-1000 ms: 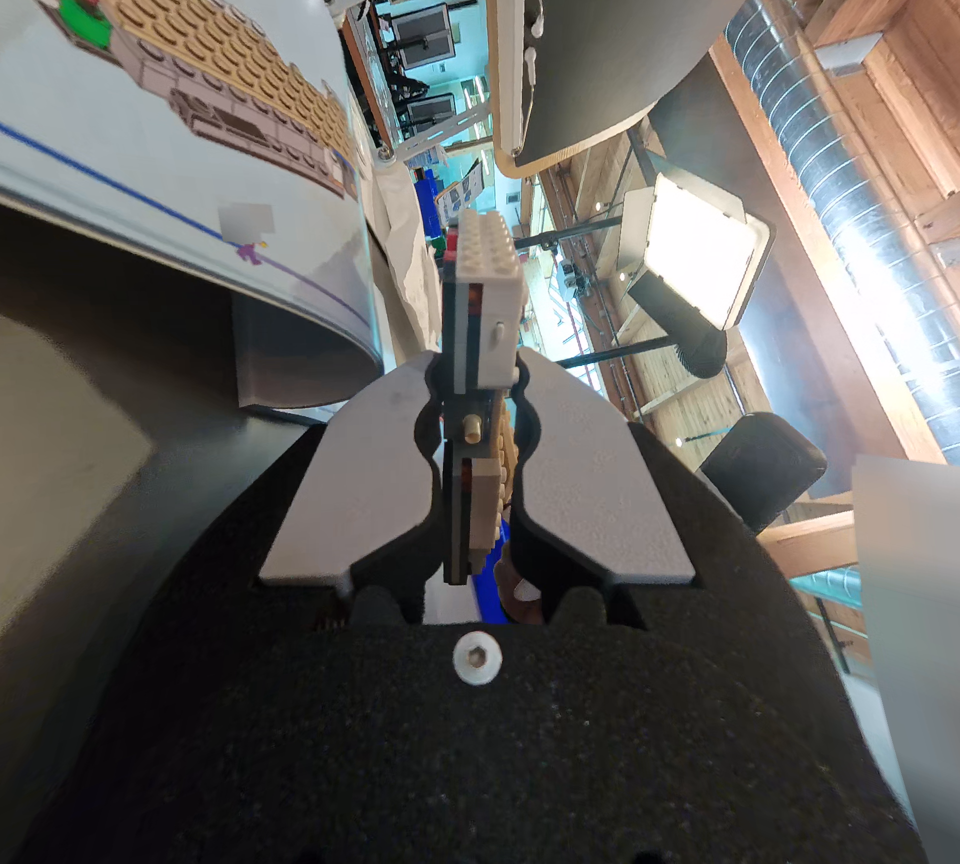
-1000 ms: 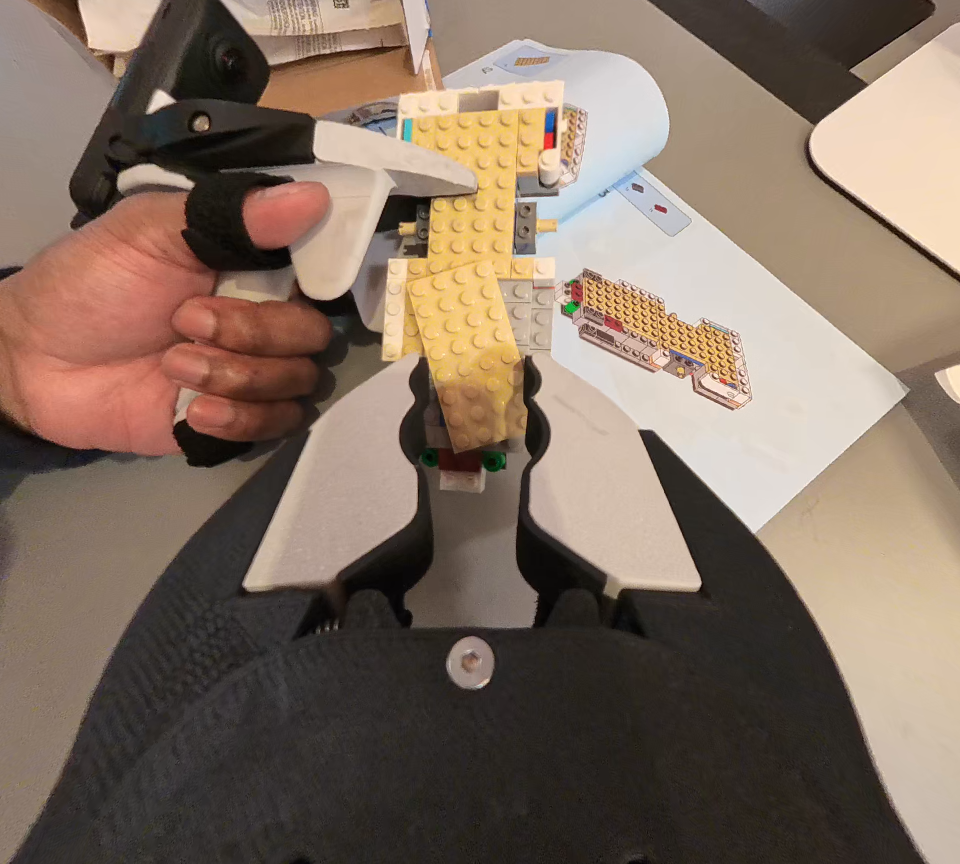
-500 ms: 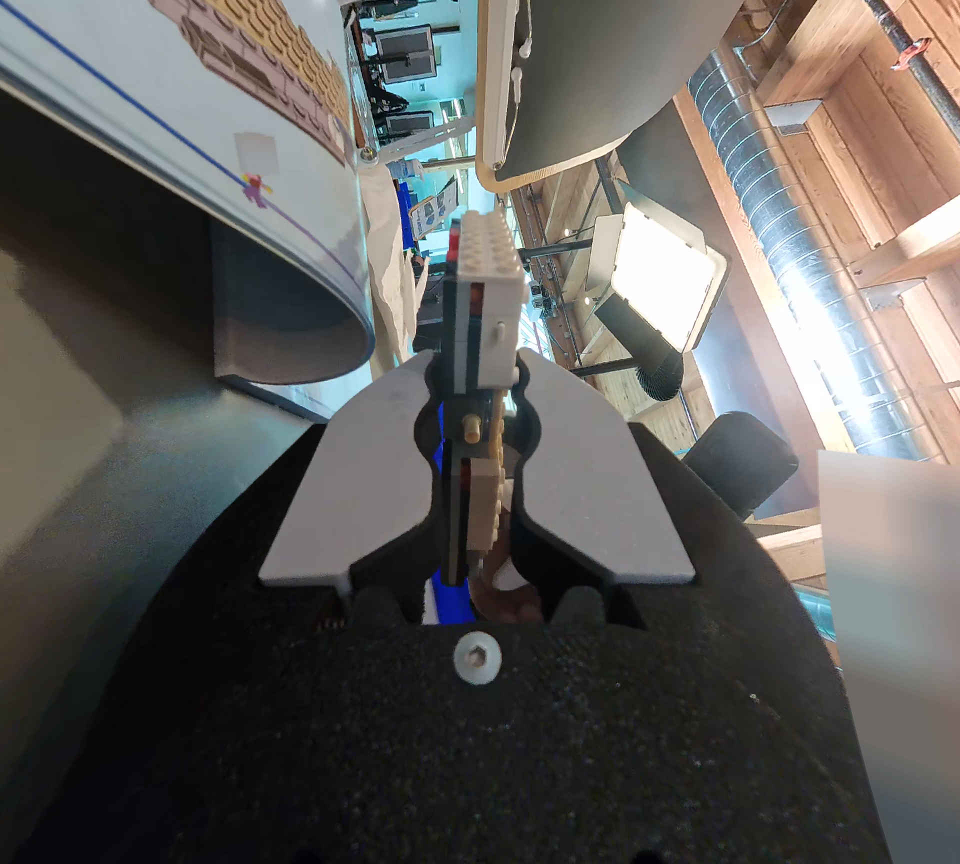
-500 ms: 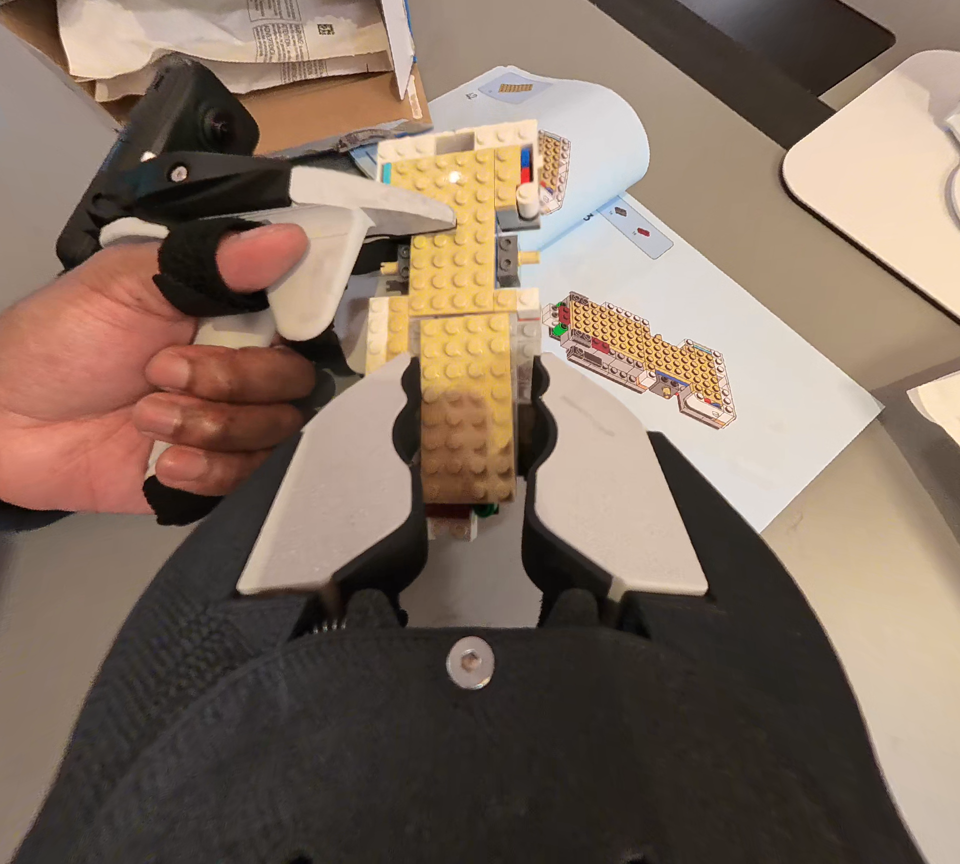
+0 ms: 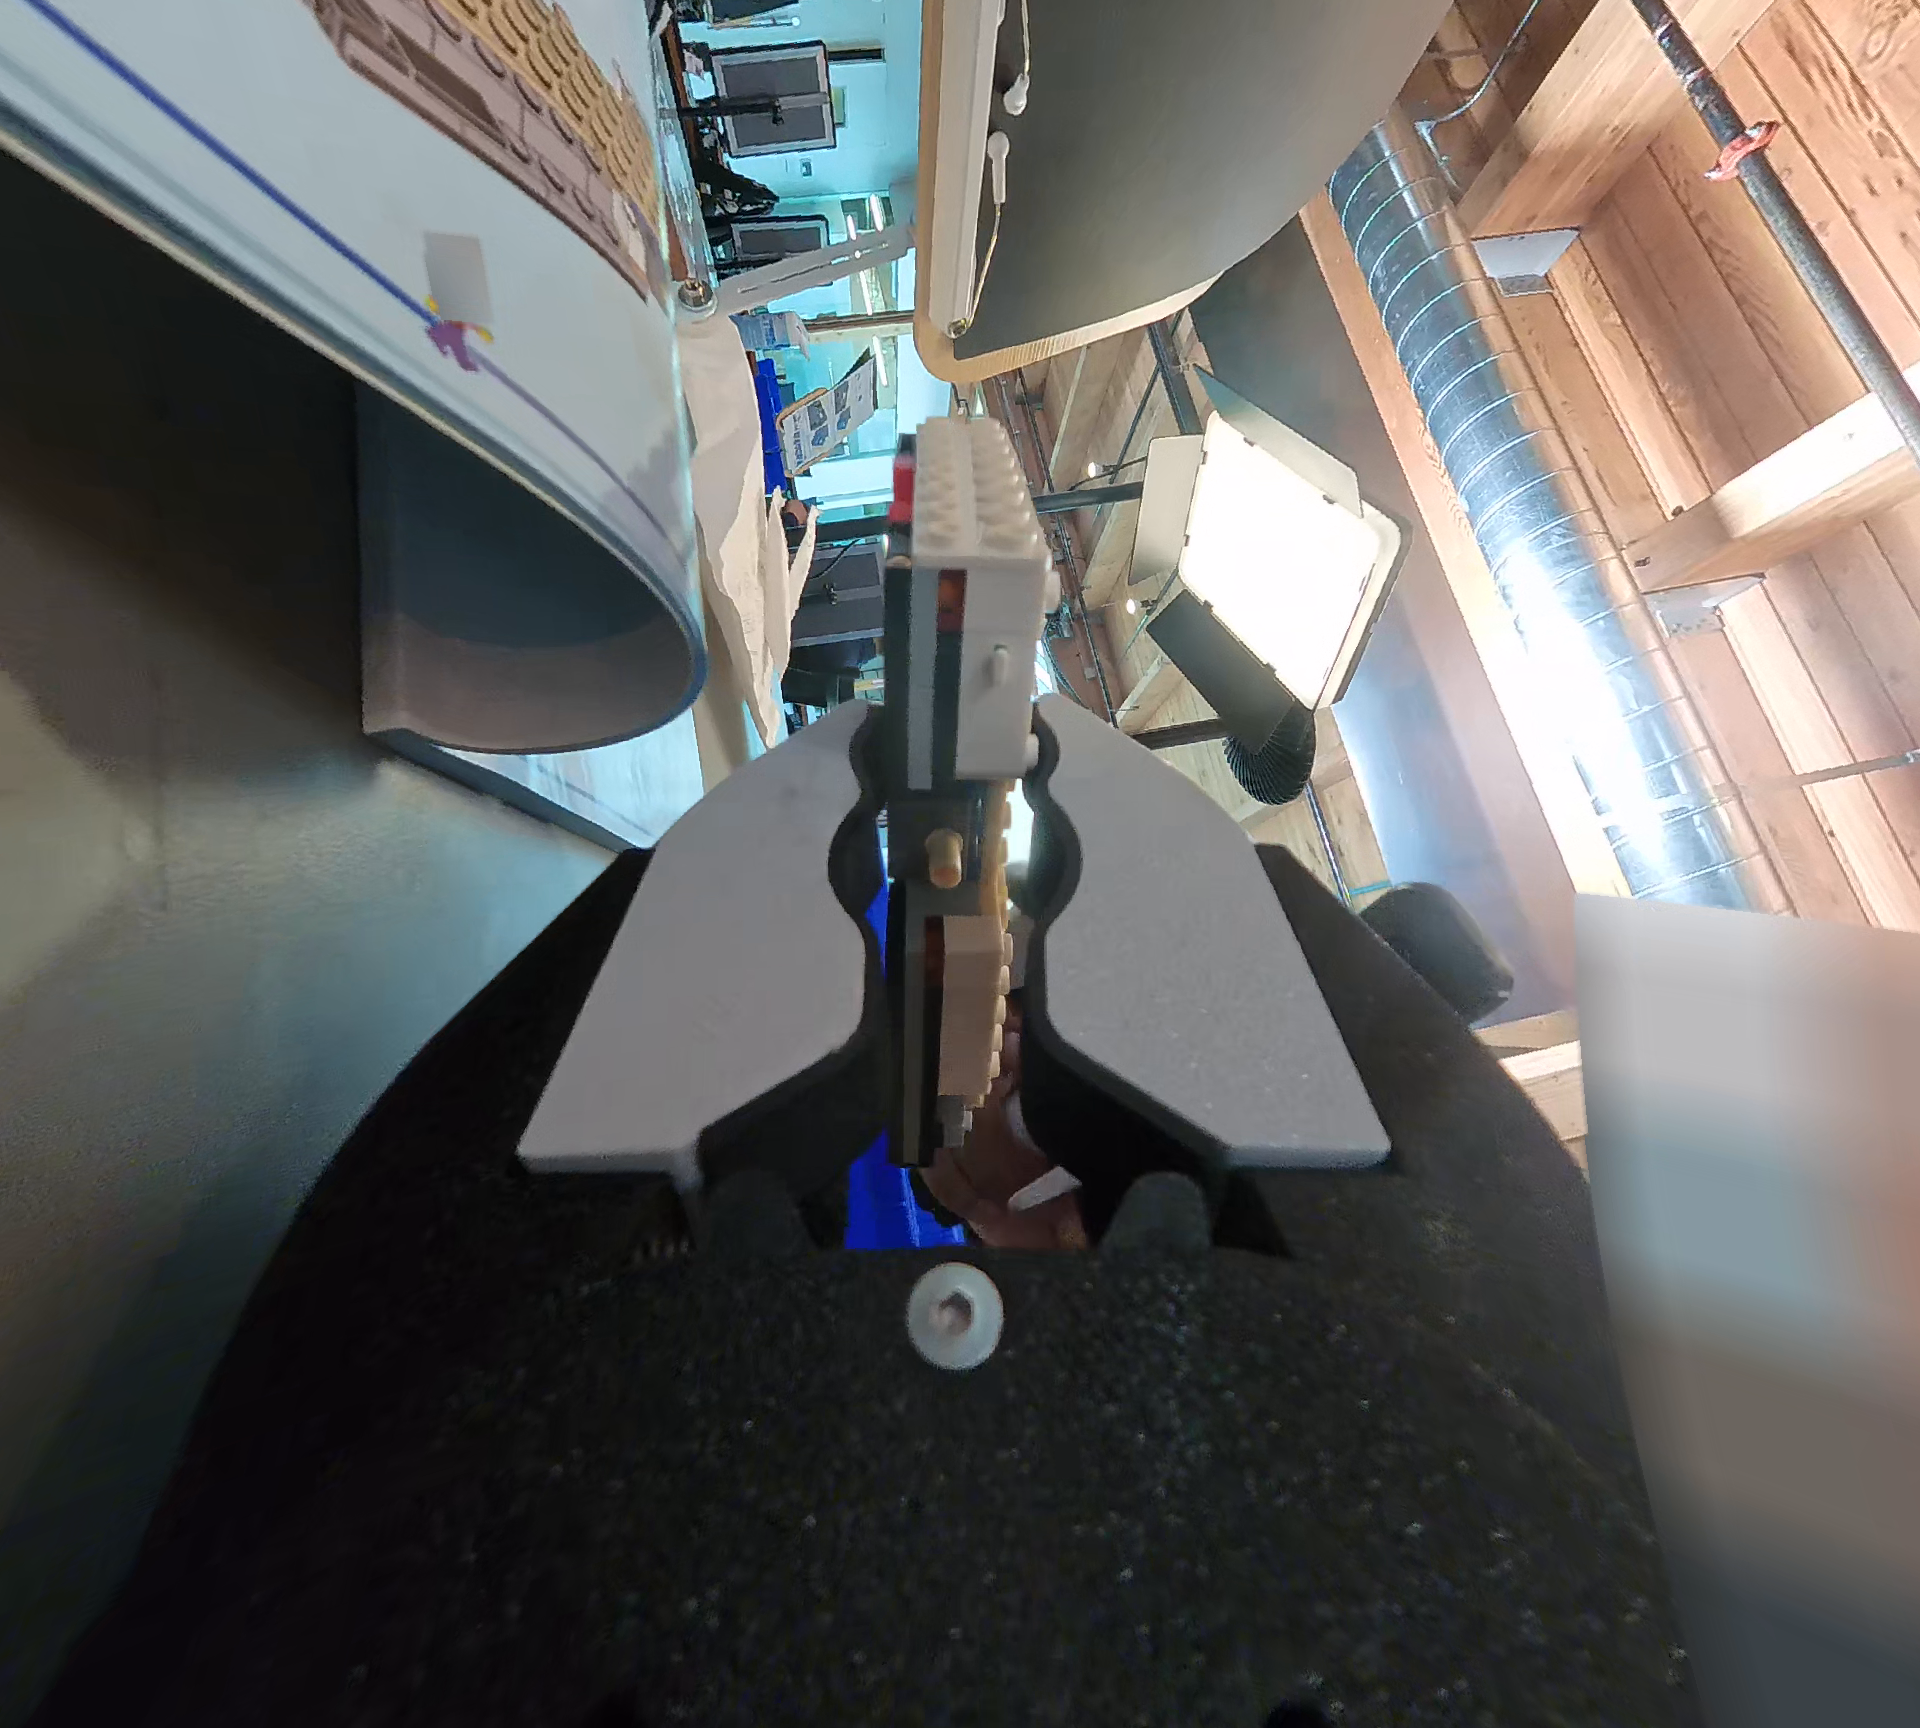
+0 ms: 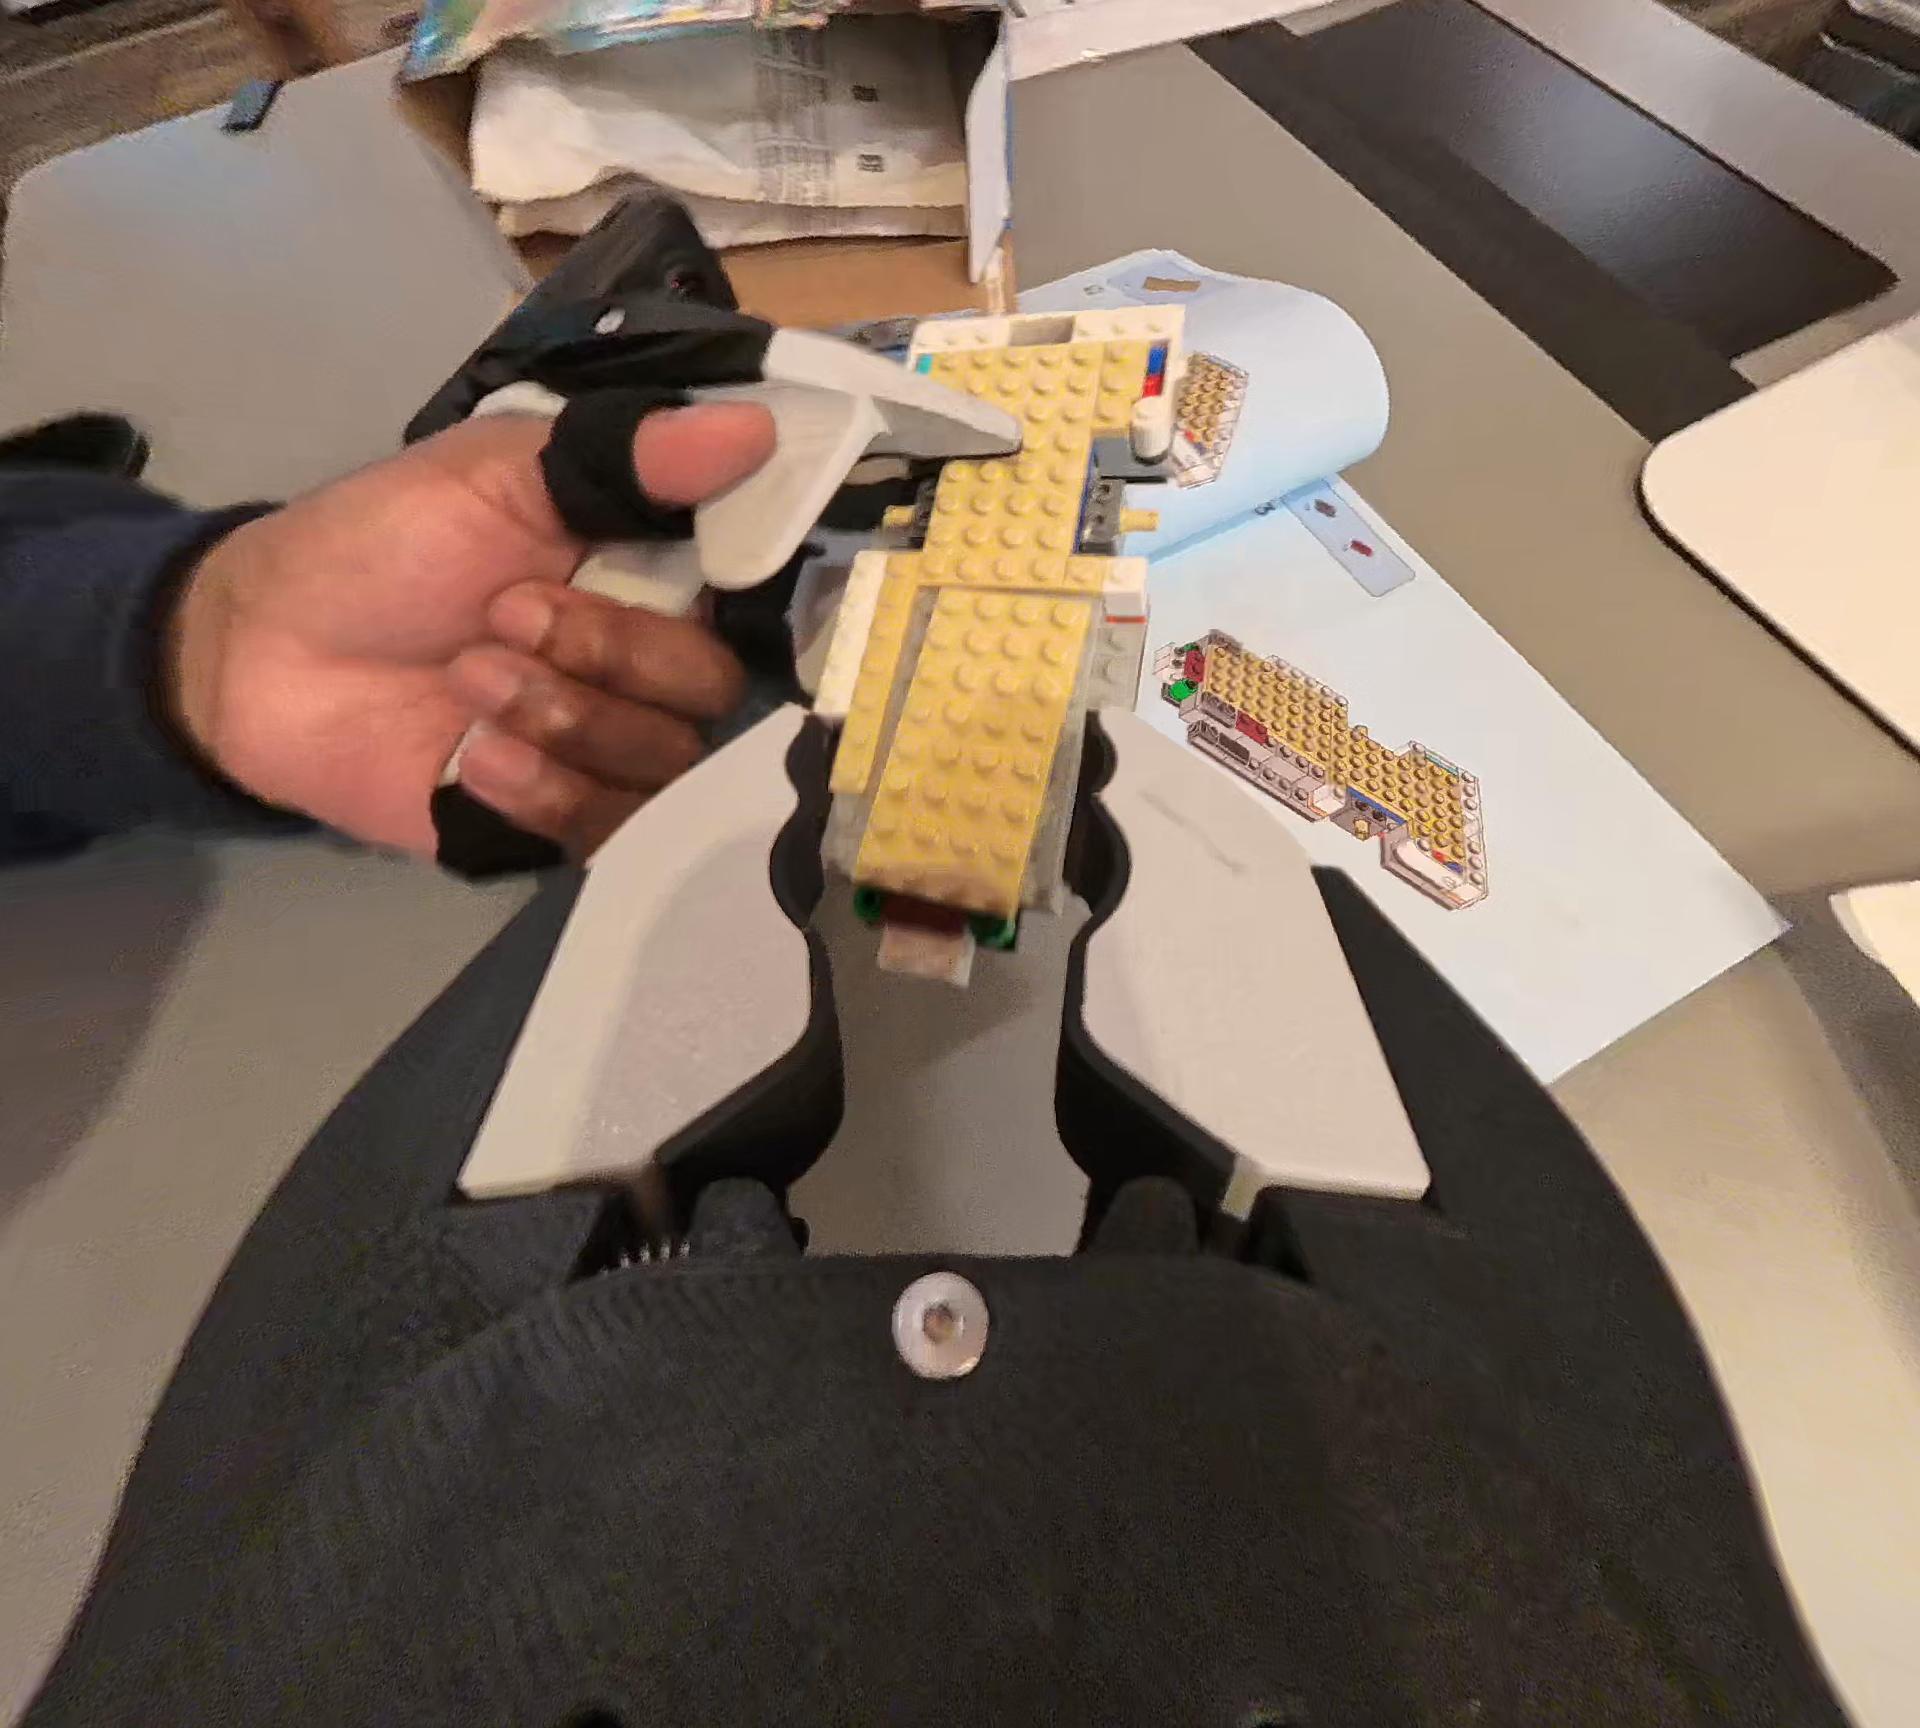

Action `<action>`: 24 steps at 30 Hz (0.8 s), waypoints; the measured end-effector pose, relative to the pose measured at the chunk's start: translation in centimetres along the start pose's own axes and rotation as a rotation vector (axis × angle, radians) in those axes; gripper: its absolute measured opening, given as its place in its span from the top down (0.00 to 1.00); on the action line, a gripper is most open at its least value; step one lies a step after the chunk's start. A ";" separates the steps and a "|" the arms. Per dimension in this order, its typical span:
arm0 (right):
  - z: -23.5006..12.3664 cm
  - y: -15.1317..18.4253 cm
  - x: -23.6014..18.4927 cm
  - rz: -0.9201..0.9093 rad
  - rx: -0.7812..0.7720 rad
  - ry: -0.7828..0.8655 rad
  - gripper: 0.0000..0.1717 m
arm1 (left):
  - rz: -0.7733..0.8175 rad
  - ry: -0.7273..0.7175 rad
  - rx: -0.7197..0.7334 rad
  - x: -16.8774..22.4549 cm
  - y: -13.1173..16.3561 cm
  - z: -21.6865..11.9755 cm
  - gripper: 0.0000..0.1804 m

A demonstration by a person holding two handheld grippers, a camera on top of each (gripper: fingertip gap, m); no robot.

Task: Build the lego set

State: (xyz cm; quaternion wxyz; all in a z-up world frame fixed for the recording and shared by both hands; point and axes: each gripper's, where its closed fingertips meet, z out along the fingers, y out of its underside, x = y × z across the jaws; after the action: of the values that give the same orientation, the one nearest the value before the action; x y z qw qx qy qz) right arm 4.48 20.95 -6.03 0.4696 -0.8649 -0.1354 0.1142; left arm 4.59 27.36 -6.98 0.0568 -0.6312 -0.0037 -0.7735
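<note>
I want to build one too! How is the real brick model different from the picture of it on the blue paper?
The brick model is up in the air, clamped by the left gripper; the picture lies flat on the blue page on the table. The model points away from the camera; the picture runs slantwise. The model has raised studs; the picture's are only printed. Both have tan studded tops and green bits at one end.
</note>
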 end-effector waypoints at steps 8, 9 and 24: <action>-4.6 2.0 -0.3 -0.229 0.118 -0.033 0.73 | 0.012 0.014 -0.072 0.2 1.7 0.5 0.87; -4.8 2.3 -0.4 -0.252 0.112 -0.048 0.73 | 0.008 0.016 -0.086 0.1 2.1 0.6 0.87; -5.5 4.3 -2.0 -0.402 0.067 -0.159 0.77 | -0.037 0.072 -0.242 0.5 5.7 1.5 0.87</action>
State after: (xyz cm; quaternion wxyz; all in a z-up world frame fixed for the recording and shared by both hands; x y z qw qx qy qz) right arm 4.95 13.75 -6.65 0.4991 -0.7928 -0.3379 0.0904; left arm 6.49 21.82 -6.55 -0.0338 -0.6052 0.0801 -0.7913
